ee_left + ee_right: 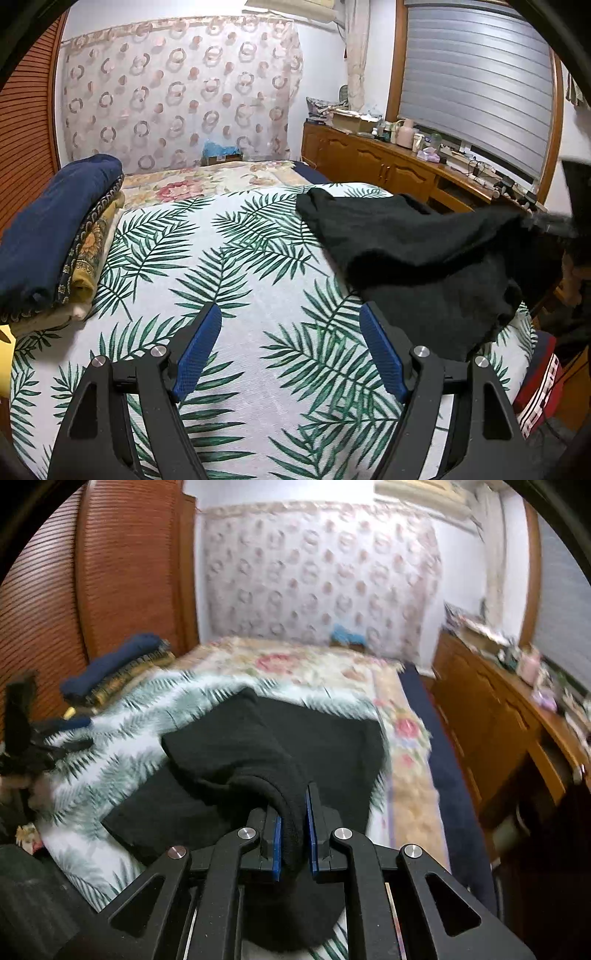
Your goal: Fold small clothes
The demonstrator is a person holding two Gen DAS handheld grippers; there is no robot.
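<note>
Black garment [424, 258] lies to the right of your empty, spread left claw [291, 347]; right claw [294, 834] clamps its bunched edge, nearer.

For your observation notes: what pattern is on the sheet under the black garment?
Green palm leaves on white sheet; clearest in left wrist view.
</note>
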